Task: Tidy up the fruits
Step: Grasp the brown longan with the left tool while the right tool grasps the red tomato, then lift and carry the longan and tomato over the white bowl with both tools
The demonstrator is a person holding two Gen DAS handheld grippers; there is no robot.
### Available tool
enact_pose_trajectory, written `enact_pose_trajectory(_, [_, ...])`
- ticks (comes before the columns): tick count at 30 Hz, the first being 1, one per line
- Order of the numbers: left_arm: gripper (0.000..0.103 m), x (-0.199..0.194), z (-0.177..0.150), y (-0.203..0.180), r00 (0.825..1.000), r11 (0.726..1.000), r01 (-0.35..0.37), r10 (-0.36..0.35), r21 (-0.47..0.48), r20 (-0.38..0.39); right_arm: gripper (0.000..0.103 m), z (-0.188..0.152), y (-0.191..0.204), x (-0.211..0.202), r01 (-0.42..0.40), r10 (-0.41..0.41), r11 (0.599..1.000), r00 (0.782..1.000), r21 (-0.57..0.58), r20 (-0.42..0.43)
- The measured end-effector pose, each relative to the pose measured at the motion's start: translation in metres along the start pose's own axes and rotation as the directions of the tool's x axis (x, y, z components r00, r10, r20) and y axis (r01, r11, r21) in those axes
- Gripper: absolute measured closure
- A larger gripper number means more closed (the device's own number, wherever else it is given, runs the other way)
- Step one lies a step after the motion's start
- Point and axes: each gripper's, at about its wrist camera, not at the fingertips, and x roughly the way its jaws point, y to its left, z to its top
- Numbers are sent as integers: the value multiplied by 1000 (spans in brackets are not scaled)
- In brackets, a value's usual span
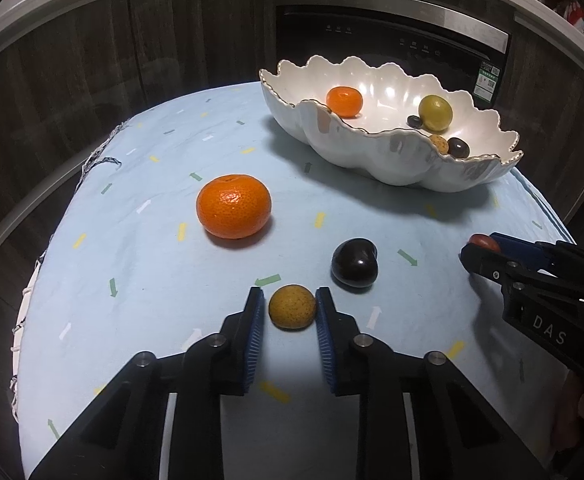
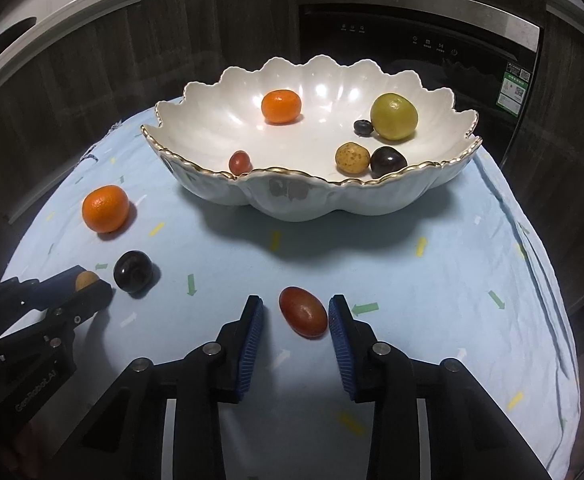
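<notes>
Low centre of left wrist view: left gripper point(image 1: 288, 310) straddling speckled yellow fruit point(image 1: 292, 306) on blue cloth point(image 1: 132, 280), jaws apart, pads just beside it either side. Low centre of right wrist view: right gripper point(image 2: 295, 312) bracketing red oval fruit point(image 2: 303, 311), jaws apart, fruit sitting nearer right pad, long axis slanting upper left to lower right. White bowl point(image 2: 292, 200) waiting beyond, upper centre.
</notes>
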Motion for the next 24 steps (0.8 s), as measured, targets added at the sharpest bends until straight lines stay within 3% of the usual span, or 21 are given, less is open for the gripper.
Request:
enact_pose_trajectory(4, [79,0,0,-1,1000,1000,1,-1,-1,1,79,0,0,0,3,-3,1000,1000,-2,0])
enact_pose_trajectory(24, [79,-13,5,1,1000,1000,-8,9,-16,19,80,7,6,-20,-1,2,999,999,-32,45])
